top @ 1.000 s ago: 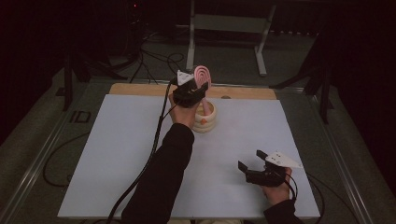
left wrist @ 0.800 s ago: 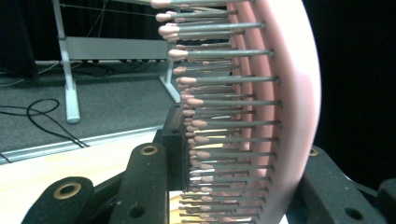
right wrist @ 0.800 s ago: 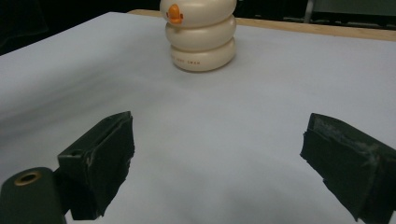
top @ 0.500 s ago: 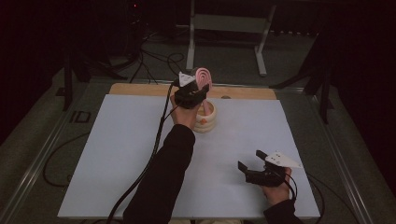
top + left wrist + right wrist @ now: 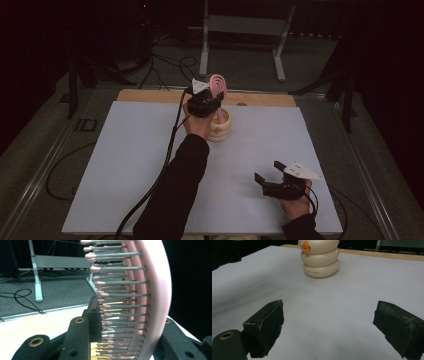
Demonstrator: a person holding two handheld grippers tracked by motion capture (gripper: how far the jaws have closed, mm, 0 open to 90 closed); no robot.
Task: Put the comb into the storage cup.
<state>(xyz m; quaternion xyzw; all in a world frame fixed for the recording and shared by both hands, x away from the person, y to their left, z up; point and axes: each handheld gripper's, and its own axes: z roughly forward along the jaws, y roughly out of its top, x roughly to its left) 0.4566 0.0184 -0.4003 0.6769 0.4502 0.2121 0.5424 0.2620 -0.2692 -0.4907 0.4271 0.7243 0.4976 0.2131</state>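
Hairbrush above cream holder

A recording lab or studio is suggested rather than a home. A white sheet is laid over a wooden table top as a plain work surface, and the table is framed by metal rails. The surroundings are kept dark, with grey carpet on the floor. Loose black cables are seen trailing across that carpet, and a metal stand with two legs is placed behind the table. Cabled handheld grippers are in use, which fits a data-collection set-up.
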